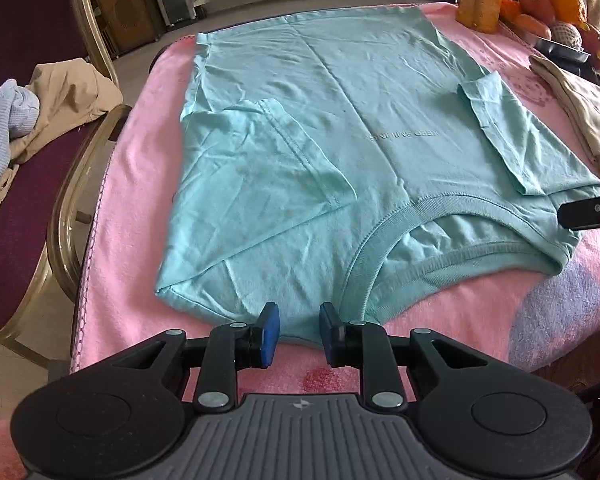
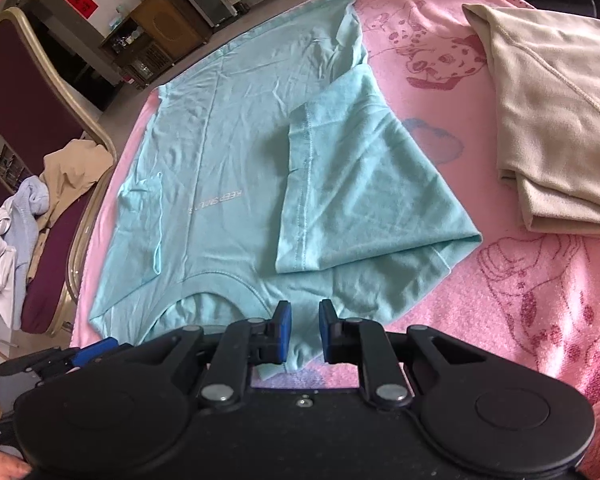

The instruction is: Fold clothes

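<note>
Left wrist view shows a light blue shirt (image 1: pixel 340 128) lying flat on a pink blanket (image 1: pixel 132 208) that covers the table. Both sleeves are folded in over the body of the shirt. The collar is at the near edge, close to the tongs, and the bottom hem is at the far edge, so the shirt runs long from near to far. The left tongs (image 1: pixel 299 332) are spread apart with nothing between them, just at the shirt's near edge beside the collar. The right tongs (image 2: pixel 305 330) are also spread apart and grasp nothing, though the shirt's near edge lies right between the blue pads in the right wrist view. What could go wrong: if one side gets pinched and lifted and the other does not, the shirt may twist and the sleeves may flop back out. If the tongs grab only the top layer at the collar, the layers could pull apart. The pink blanket might get pinched too and bunch up. A tan cloth (image 2: pixel 556 120) lies folded off to the right, well apart from the shirt.
</note>
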